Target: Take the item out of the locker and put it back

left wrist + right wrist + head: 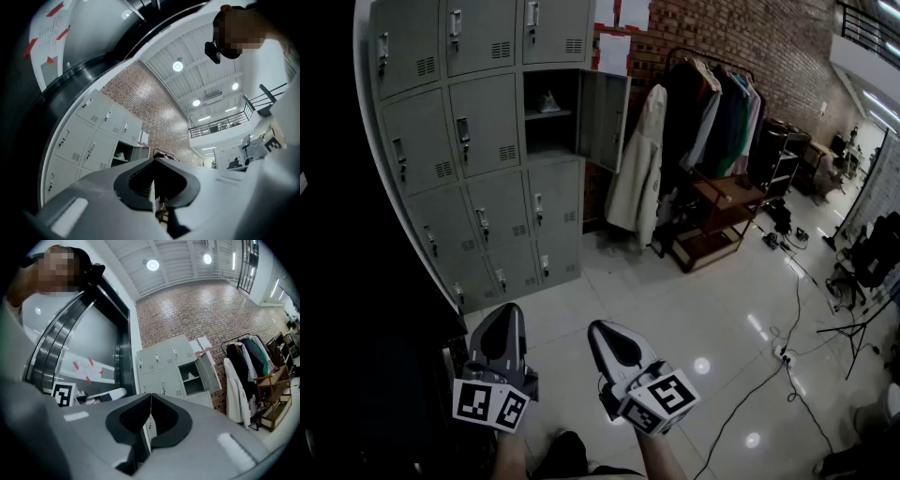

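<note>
Your left gripper is held low over the pale tiled floor. Its jaws are pressed together along a thin seam, with nothing between them. Ahead of those jaws and well apart from them stands the grey locker bank, with every door closed but one.

That open compartment is at the right end of the bank's second row. It lies ahead of both pairs of jaws, a little nearer the line of your right ones. Its door is swung out to the right. A shelf splits the compartment, and the item, a small pale thing whose shape is too small to make out, sits on that shelf in the upper part. Neither gripper is near it or touching it.

Your right gripper is just beside the left one, at about the same height. Its jaws are also fully closed and hold nothing.

Further right of the right jaws and well beyond them, a white coat hangs next to the open door. After it comes a clothes rail of dark and coloured garments against the brick wall. A low wooden stand is below the rail, and cables trail across the tiles.
</note>
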A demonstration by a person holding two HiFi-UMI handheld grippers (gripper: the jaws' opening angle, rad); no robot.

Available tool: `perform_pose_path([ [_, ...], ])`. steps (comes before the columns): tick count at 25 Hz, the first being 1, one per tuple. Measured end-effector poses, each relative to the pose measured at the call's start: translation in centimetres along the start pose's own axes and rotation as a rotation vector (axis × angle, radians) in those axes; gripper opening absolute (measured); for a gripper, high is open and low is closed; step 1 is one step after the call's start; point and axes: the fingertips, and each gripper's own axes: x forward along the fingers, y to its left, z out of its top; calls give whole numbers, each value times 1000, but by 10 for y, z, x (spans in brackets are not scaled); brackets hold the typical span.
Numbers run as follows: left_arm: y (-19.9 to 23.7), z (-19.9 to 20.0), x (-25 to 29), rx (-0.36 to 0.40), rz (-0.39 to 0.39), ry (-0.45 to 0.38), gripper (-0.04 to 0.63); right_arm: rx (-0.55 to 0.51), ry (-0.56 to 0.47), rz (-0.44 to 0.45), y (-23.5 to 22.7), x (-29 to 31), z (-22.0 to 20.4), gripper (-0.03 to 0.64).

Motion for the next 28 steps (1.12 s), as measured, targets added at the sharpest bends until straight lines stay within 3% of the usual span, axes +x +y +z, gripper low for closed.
perform_pose_path([
  [8,60,-35,93,-4,-23,16,3,14,-18,21,-57,91,-5,-2],
  [16,184,-68,264,44,-72,7,3,-55,-16,23,-162,287,1,-2],
  [20,240,-80,340,19,-77,26,3,-41,-5,8,-206,370,1,-2],
  [28,287,-77,420,7,-67,-6,3,-22,7,-16,-261,449,1,-2],
])
